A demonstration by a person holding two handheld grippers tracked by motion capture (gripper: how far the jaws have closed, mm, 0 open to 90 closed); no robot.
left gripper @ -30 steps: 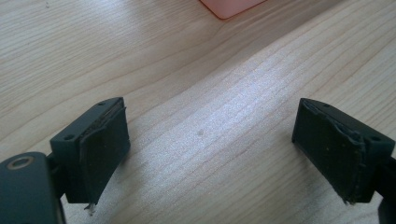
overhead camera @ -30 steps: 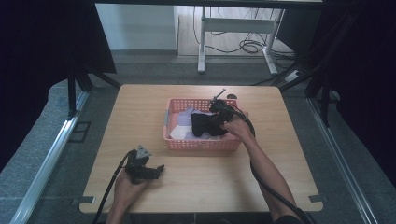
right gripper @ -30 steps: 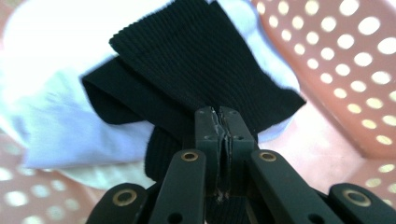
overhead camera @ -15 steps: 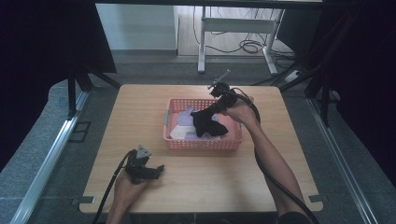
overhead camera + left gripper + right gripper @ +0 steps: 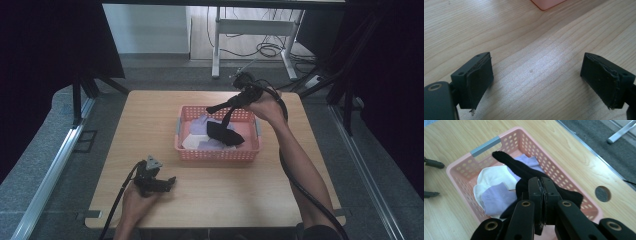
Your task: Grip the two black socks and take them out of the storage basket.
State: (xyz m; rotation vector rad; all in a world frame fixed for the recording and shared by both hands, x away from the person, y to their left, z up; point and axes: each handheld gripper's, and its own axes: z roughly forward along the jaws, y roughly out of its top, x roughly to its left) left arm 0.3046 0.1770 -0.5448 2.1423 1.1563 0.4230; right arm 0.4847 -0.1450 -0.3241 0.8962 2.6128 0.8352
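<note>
Above the pink basket (image 5: pixel 217 152), right gripper (image 5: pixel 543 195) lifts a clamped black sock (image 5: pixel 222 132); left gripper (image 5: pixel 536 80) rests open; next, likely carry it clear

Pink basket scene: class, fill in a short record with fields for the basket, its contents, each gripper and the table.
basket: pink basket, perforated, grey handles, mid-table
contents: white cloth, lilac cloths
right gripper: shut on a black sock, lifting it above the basket
left gripper: open, low over bare wood near the front edge
table: light wood
</note>
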